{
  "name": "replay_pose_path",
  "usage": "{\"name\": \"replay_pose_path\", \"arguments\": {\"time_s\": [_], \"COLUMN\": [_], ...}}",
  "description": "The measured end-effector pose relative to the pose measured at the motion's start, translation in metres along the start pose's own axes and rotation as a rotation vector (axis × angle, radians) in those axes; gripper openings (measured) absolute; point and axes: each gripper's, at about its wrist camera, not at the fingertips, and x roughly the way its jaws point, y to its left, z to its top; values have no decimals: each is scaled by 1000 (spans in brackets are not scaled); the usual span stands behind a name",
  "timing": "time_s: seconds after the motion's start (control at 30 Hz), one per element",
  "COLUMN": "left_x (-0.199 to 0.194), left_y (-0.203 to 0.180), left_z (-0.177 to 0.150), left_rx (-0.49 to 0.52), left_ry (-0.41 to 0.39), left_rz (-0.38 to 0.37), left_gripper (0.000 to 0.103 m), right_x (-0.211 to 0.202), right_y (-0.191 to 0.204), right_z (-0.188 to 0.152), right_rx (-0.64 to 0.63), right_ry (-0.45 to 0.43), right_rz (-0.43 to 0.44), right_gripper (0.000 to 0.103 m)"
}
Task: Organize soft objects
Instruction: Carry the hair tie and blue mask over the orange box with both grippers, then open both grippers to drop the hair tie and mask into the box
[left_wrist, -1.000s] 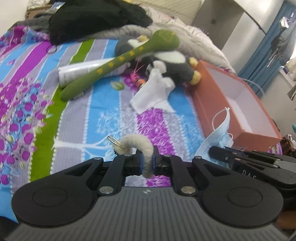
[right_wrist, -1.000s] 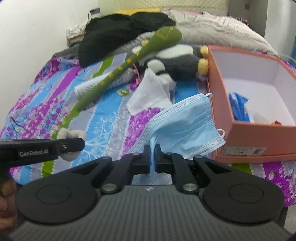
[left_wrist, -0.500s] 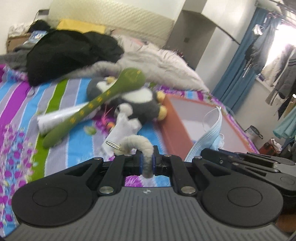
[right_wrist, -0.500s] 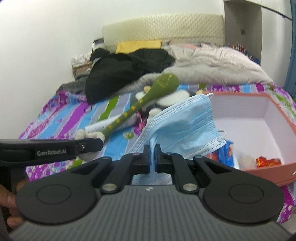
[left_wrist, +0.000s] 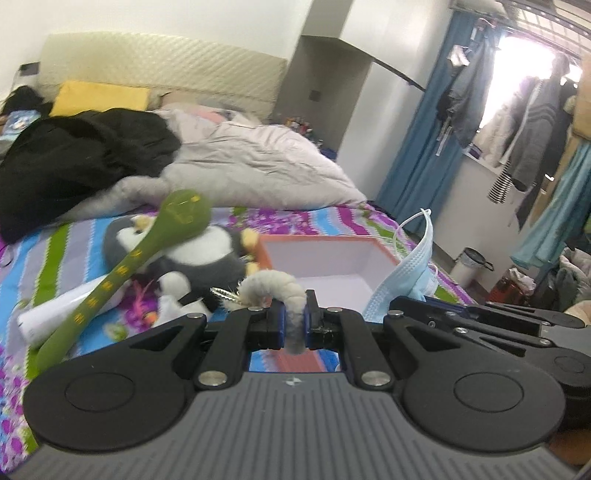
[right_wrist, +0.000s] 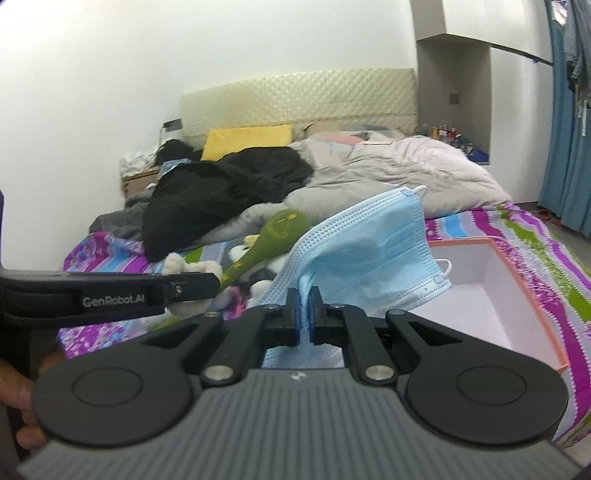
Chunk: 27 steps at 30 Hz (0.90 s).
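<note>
Left wrist view: left gripper (left_wrist: 294, 325) jaws narrow, pinching fuzzy grey-white curved plush keychain piece (left_wrist: 275, 290) mid-length; metal key ring sticks out at 9 o'clock. Judged light, limp, compressible; pinch on thick body is secure.

Right wrist view: right gripper (right_wrist: 304, 314) jaws nearly closed on bunched pleats of pale blue pleated surgical mask (right_wrist: 364, 254), fanning toward 1 o'clock. Very light, floppy; ear loops could snag.

Orange-walled, white-lined cardboard box (right_wrist: 517, 291) at 3 o'clock on bed, near both.

Blue face mask (right_wrist: 373, 254): pleated, crumpled, raised beside orange box (right_wrist: 524, 291). Grey plush keychain (left_wrist: 275, 291): curved, raised before box.
</note>
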Motion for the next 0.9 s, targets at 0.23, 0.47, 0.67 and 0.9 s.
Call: {"name": "replay_pose_path", "arguments": {"time_s": [0.23, 0.47, 0.67, 0.9], "left_x": [47, 118, 176, 236], "left_y": [-31, -48, -55, -60], "left_z": [15, 14, 6, -2], "left_rx": [48, 59, 58, 59], "left_ry": [43, 134, 226, 322], "left_rz": [-57, -91, -96, -95], "left_gripper": [11, 11, 11, 11], "right_x": [15, 45, 79, 122], "right_y": [-44, -91, -126, -157], "right_z": [4, -8, -23, -40], "right_rx": [55, 119, 166, 205], "right_ry": [17, 91, 173, 269], "right_rz": [-78, -141, -168, -173], "right_gripper": [8, 8, 9, 10]}}
